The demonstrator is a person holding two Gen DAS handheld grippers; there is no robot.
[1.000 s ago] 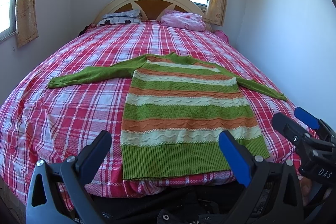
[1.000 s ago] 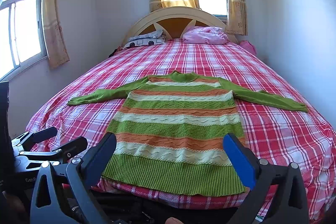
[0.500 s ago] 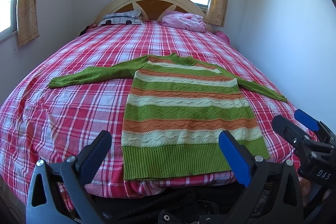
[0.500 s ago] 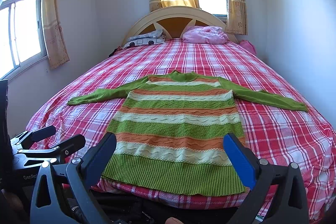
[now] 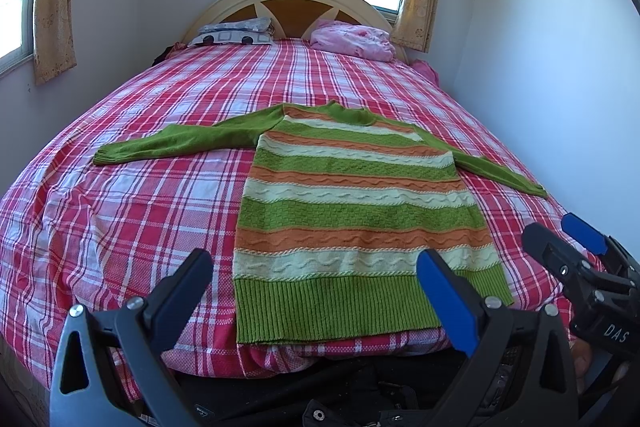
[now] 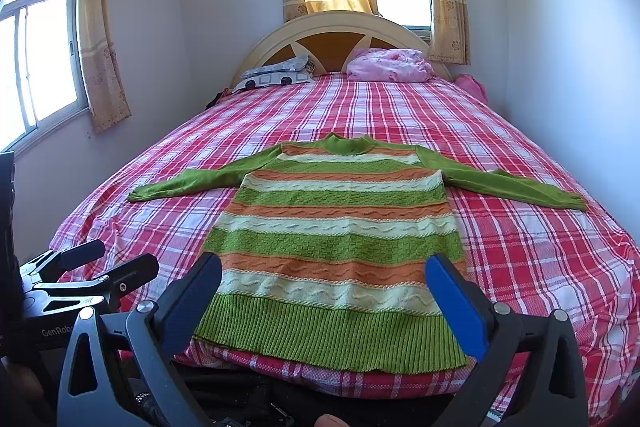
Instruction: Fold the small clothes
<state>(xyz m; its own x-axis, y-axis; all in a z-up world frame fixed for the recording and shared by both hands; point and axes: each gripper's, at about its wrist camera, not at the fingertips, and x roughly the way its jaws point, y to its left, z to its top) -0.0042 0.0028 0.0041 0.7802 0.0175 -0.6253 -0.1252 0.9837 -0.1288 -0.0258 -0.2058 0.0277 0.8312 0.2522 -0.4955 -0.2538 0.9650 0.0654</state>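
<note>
1. My left gripper (image 5: pixel 316 291) hangs at the foot of the bed (image 5: pixel 120 211), fingers spread wide apart and holding nothing. Between its fingertips I see the left half of the hem of the sweater (image 5: pixel 352 211).
2. The left sleeve (image 5: pixel 188 143) runs out sideways from the shoulder toward the left edge of the bed, flat and nearly straight. It lies well ahead of this gripper and to its left.
3. The sweater lies face up on the plaid bedspread, spread flat. Its long axis runs straight away from me, ribbed hem (image 6: pixel 332 335) nearest at the foot edge, collar (image 6: pixel 346 143) farthest, pointing at the headboard (image 6: pixel 340 27).
4. The right sleeve (image 6: pixel 508 183) runs out toward the right edge of the bed, ending in a cuff near the wall side.
5. My right gripper (image 6: pixel 324 291) is also empty, with its fingers spread wide. It sits just beside the left one, before the hem.
6. Judgement: each sleeve is nearer to the gripper on its own side. A sleeve fold means reaching forward and outward, then carrying the cuff across the long axis. The hem is the nearest edge for both.
</note>
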